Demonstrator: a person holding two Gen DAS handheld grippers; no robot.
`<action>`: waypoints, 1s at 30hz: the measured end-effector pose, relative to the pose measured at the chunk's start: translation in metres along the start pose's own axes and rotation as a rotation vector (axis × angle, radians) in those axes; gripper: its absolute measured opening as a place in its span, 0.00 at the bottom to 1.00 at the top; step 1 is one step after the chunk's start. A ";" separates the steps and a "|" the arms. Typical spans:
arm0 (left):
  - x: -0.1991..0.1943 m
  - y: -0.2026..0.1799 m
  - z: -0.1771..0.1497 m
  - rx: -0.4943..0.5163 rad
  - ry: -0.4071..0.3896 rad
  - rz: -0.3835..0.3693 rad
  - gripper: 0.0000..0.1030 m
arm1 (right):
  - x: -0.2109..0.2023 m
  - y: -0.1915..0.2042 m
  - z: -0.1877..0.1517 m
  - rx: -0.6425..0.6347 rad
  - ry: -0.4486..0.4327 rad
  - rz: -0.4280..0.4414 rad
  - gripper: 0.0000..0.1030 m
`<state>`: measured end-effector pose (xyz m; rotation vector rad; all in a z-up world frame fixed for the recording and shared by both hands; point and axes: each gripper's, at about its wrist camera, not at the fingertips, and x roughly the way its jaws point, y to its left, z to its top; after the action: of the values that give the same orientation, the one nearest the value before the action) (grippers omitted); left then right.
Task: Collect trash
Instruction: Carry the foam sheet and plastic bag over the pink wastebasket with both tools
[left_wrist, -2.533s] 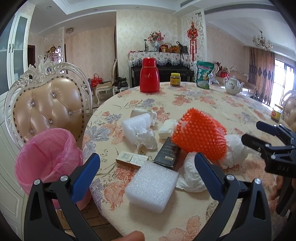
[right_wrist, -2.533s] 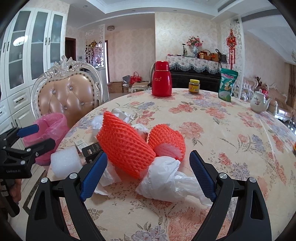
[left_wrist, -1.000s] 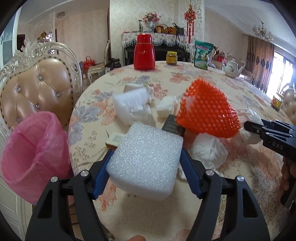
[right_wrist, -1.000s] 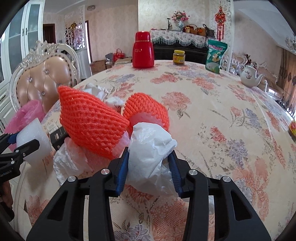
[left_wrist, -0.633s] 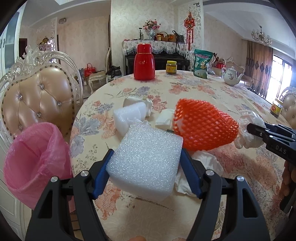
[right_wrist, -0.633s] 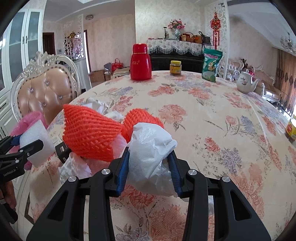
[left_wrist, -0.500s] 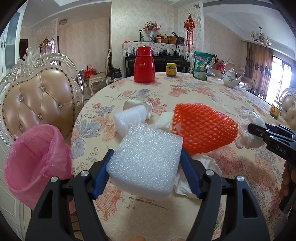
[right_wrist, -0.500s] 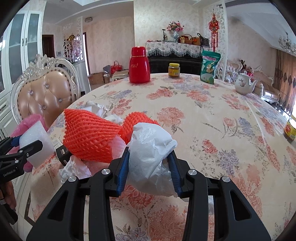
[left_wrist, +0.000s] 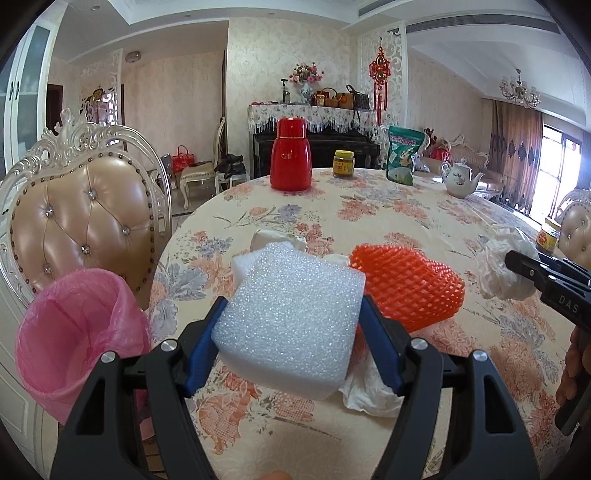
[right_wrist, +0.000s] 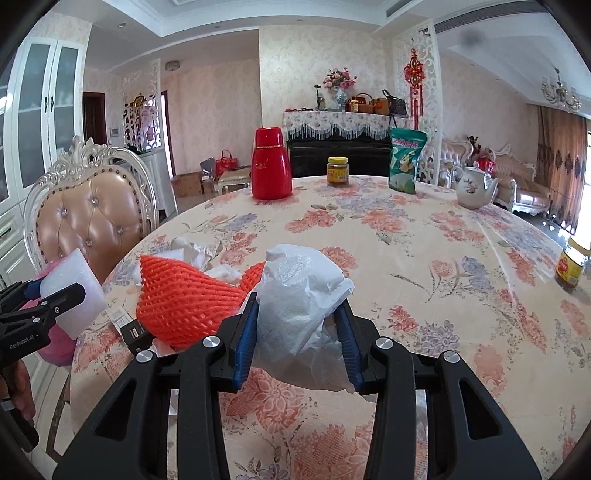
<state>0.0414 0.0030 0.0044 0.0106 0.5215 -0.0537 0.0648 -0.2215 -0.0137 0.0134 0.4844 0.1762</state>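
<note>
My left gripper (left_wrist: 291, 321) is shut on a white foam block (left_wrist: 291, 314), held above the table's near edge; the same foam block (right_wrist: 75, 284) shows at the left of the right wrist view. My right gripper (right_wrist: 297, 328) is shut on a crumpled white plastic bag (right_wrist: 299, 306), seen from the left wrist as a white plastic bag (left_wrist: 498, 266) at the far right. An orange foam net (left_wrist: 406, 288) lies on the table between them, with white paper (left_wrist: 369, 391) under it. A pink-lined bin (left_wrist: 74, 332) stands beside the table at the lower left.
A round table with a flowered cloth (right_wrist: 424, 258) carries a red thermos (left_wrist: 290, 160), a jar (left_wrist: 343, 164), a green snack bag (left_wrist: 404, 155), a teapot (left_wrist: 460, 179) and another jar (right_wrist: 572, 266). A padded chair (left_wrist: 74, 225) stands behind the bin. A black box (right_wrist: 135, 334) lies under the net.
Both grippers have risen from the table with their loads, the foam block in the left and the plastic bag in the right. The table and net now sit lower in both views.
</note>
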 end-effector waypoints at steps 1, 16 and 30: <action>-0.002 0.000 0.001 -0.002 -0.005 0.001 0.67 | -0.002 -0.001 0.000 0.001 -0.005 -0.001 0.38; -0.024 0.016 0.020 -0.030 -0.083 0.035 0.67 | -0.024 -0.007 0.021 0.037 -0.063 -0.008 0.38; -0.051 0.099 0.023 -0.111 -0.127 0.165 0.67 | -0.008 0.077 0.046 -0.020 -0.067 0.131 0.38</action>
<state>0.0140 0.1040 0.0488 -0.0576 0.3942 0.1354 0.0664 -0.1459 0.0345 0.0311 0.4153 0.3079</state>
